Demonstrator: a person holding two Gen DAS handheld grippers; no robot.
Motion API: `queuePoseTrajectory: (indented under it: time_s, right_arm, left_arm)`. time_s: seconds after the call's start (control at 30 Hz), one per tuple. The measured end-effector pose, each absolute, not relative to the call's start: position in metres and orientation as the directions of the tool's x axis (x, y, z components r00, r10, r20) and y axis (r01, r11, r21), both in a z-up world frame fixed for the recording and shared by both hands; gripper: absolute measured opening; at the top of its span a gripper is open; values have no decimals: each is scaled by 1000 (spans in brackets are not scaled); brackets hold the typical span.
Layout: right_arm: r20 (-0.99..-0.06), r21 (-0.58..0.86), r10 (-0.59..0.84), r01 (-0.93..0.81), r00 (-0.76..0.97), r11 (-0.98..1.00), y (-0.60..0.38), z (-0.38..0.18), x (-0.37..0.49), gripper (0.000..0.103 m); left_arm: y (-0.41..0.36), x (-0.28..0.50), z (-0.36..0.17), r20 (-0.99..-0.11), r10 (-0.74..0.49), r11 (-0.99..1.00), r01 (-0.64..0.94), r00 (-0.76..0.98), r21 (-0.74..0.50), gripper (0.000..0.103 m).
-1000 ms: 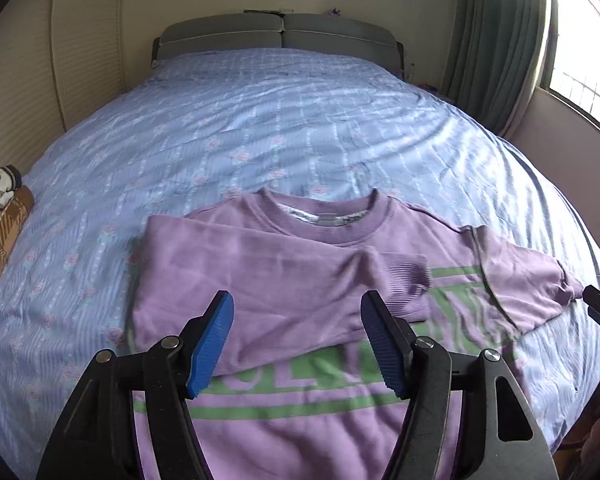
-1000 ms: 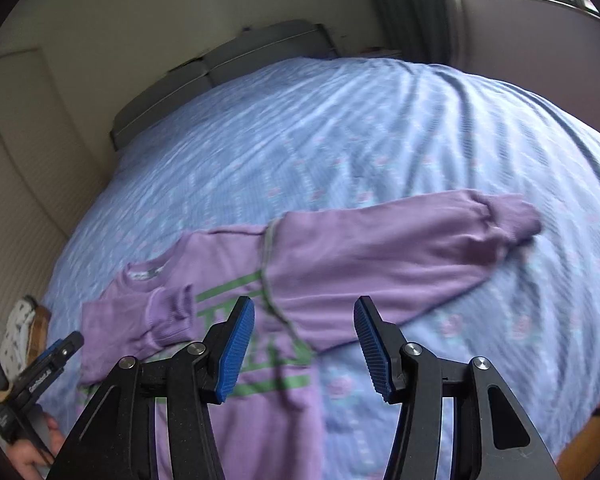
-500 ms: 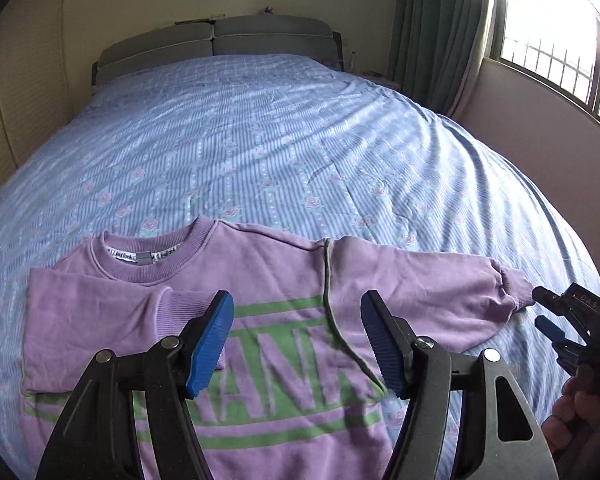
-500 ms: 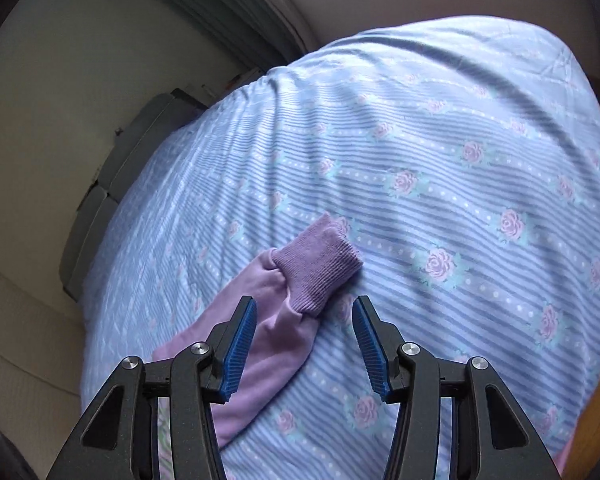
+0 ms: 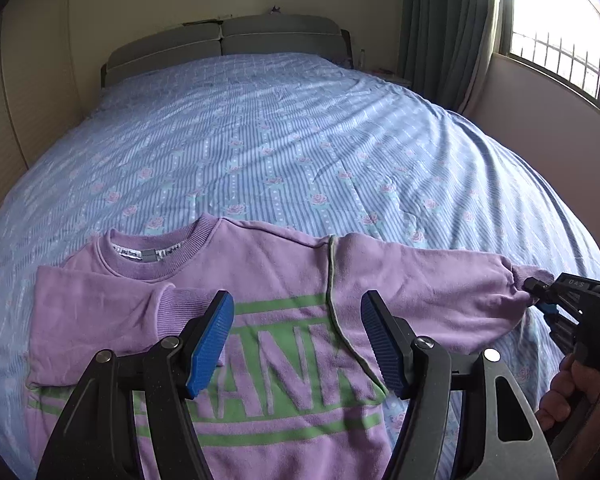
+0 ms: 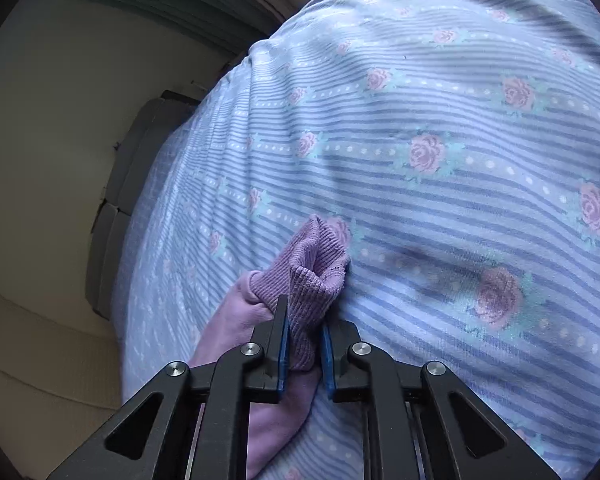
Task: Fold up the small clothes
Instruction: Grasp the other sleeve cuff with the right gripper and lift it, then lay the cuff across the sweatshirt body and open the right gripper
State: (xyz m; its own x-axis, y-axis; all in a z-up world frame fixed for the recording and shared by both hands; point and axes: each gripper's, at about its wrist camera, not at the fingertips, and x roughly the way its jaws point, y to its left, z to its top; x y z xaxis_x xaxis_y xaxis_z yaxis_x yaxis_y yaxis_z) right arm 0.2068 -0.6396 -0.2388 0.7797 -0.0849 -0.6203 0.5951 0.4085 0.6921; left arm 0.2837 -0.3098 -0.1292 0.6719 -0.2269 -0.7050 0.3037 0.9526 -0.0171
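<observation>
With one sleeve already folded across the lilac cotton sweatshirt (image 5: 284,320) near the bed's (image 5: 300,140) front edge, the right gripper (image 6: 304,344), jaws just closing, is pinching the other sleeve's ribbed cuff (image 6: 316,276) while the left gripper (image 5: 298,340) is hovering wide and empty.

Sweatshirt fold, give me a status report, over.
Right gripper just closed, shut on the sleeve cuff. Left gripper open, empty, above the purple sweatshirt. Other sleeve already folded across the chest. Bedspread around it: nothing in the way.
</observation>
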Motion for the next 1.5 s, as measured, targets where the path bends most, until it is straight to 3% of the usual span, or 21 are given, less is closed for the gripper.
queuePoseTrajectory:
  time_s: [0.33, 0.67, 0.83, 1.03, 1.5]
  right_arm:
    - [-547, 465, -307, 587, 779, 663, -547, -122, 212, 14]
    - [-448, 60, -383, 455, 808, 888, -362, -46, 264, 13]
    - [-440, -165, -388, 351, 810, 921, -259, -56, 298, 13]
    - [-485, -333, -346, 196, 803, 922, -160, -96, 322, 13]
    - [-644, -395, -265, -16, 718, 918, -73, -191, 327, 14]
  left_arm:
    - [-214, 286, -97, -672, -154, 983, 179, 725, -32, 65]
    - [-63, 275, -74, -636, -39, 998, -7, 770, -69, 66]
    - [11, 263, -74, -629, 32, 991, -104, 777, -79, 70]
    - [81, 249, -88, -646, 86, 976, -196, 759, -99, 70]
    - [140, 242, -129, -701, 92, 959, -253, 707, -129, 70]
